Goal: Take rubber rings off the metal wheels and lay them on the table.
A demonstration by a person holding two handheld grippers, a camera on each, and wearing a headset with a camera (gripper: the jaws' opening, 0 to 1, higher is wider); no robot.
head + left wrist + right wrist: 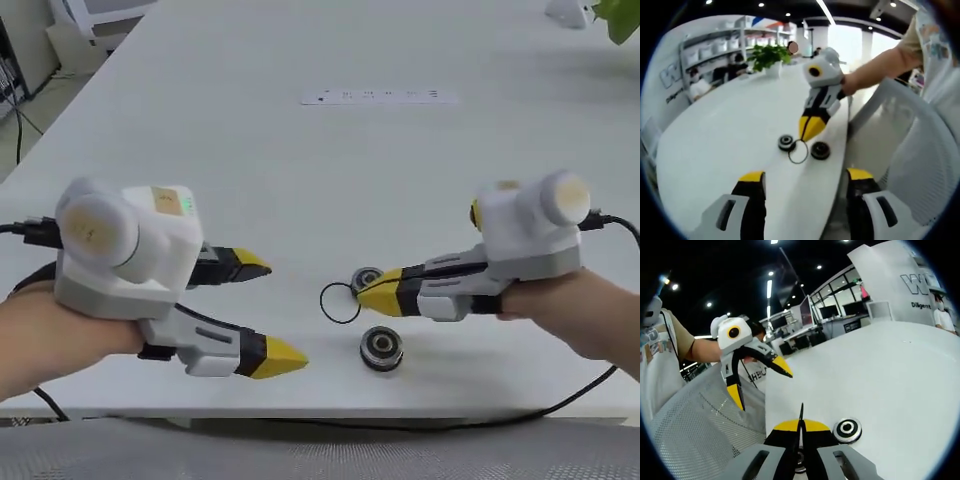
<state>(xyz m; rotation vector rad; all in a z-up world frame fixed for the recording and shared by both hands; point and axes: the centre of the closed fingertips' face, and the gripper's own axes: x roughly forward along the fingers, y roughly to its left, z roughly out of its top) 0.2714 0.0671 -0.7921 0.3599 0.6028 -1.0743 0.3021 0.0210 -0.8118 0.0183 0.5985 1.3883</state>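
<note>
Two small round metal wheels [381, 348] sit on the white table [300, 170] near its front edge, one partly behind the right gripper [372, 296], the other just in front of it. Right gripper jaws are pinched on a thin black rubber ring [338, 302] beside the wheels; can't tell if it touches the table. Left gripper [268, 310] is spread wide, holding nothing, well off to the left.

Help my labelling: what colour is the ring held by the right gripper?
Thin rubber ring: black, clearest in head view.
</note>
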